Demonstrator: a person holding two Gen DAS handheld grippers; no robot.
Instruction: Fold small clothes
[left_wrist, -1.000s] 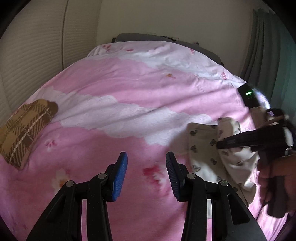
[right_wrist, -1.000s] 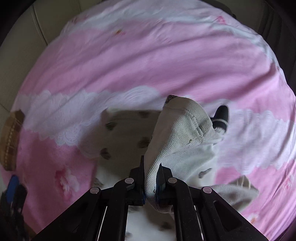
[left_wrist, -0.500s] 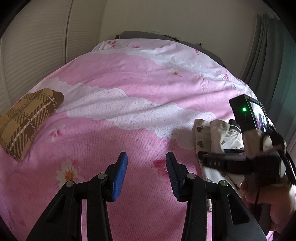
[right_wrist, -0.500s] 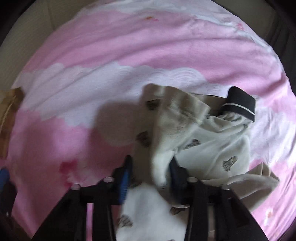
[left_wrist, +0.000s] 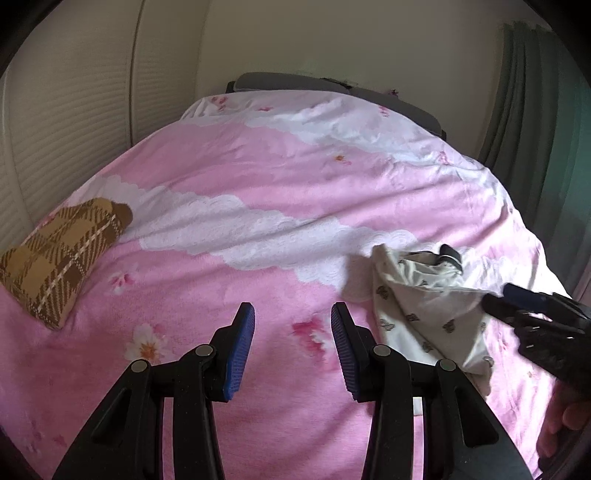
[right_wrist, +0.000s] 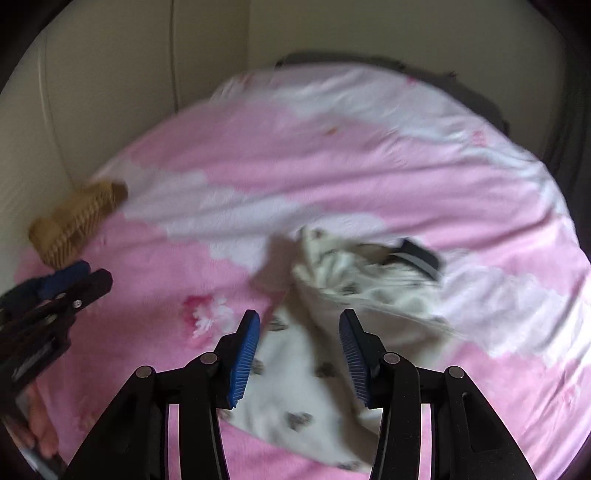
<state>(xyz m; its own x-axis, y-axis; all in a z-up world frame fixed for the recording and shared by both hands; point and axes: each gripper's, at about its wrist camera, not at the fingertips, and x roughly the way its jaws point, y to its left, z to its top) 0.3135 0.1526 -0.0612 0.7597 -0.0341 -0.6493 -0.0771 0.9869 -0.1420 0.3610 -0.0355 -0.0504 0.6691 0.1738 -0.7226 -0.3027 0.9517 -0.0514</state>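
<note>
A small cream garment (left_wrist: 417, 306) printed with dark shapes lies crumpled on the pink bed cover (left_wrist: 258, 184), right of centre. Its dark striped cuff (left_wrist: 450, 254) pokes out at the far side. In the right wrist view the garment (right_wrist: 295, 369) spreads on the cover beneath my right gripper (right_wrist: 300, 317), which is open, its blue pads clear of the cloth. The left wrist view catches that gripper (left_wrist: 517, 295) at the right edge, next to the garment. My left gripper (left_wrist: 292, 310) hangs open over bare cover, left of the garment, holding nothing.
A folded brown plaid piece (left_wrist: 59, 258) rests at the bed's left edge, by a ribbed wall panel (left_wrist: 55, 110). Dark green curtains (left_wrist: 535, 110) hang at the right. A grey headboard (left_wrist: 295, 79) ends the bed. A hand (left_wrist: 565, 417) shows at the lower right.
My right gripper opened, let go of the garment fold and drew back and up; the cloth dropped onto the cover. My left gripper pulled back a little, still open.
</note>
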